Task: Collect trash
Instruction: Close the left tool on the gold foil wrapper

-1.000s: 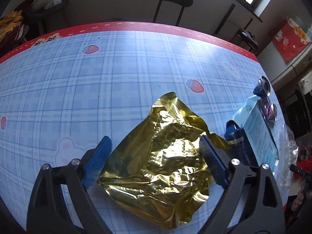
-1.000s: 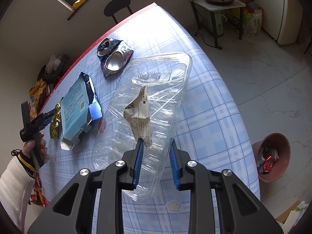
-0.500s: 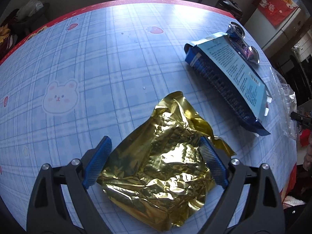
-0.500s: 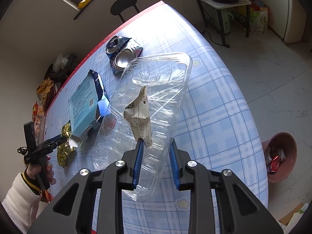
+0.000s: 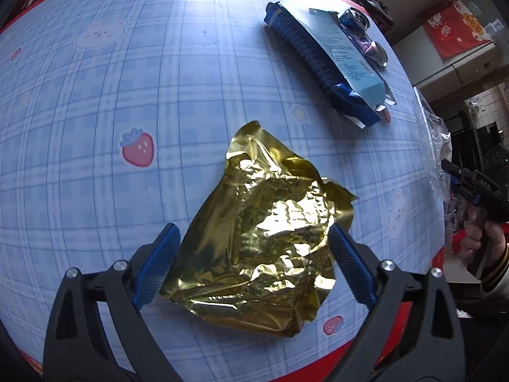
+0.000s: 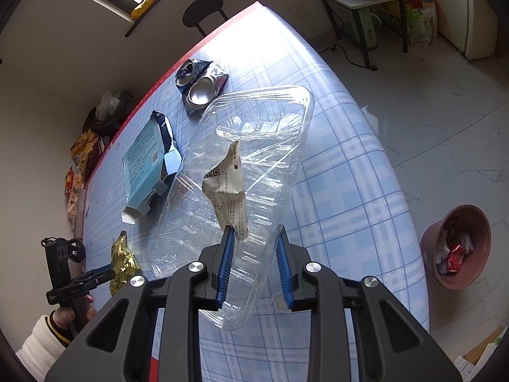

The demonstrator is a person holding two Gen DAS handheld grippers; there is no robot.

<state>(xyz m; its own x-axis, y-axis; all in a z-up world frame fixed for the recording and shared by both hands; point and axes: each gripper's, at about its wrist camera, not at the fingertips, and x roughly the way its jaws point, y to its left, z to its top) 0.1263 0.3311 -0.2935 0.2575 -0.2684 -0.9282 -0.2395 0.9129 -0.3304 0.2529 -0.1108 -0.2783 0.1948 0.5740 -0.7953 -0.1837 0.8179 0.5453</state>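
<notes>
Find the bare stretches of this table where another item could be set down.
Free: the wide checked area left of the gold wrapper, toward the bear print, and the table right of the clear plastic tray, toward the floor bin. Crowded: the strip where blue box, crushed cans and tray sit close together.

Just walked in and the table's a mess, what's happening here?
A person is clearing trash with two handheld grippers. The left gripper grips a crumpled gold foil wrapper above the table. The right gripper is shut on a clear plastic tray. A blue carton and crushed can remain.
</notes>
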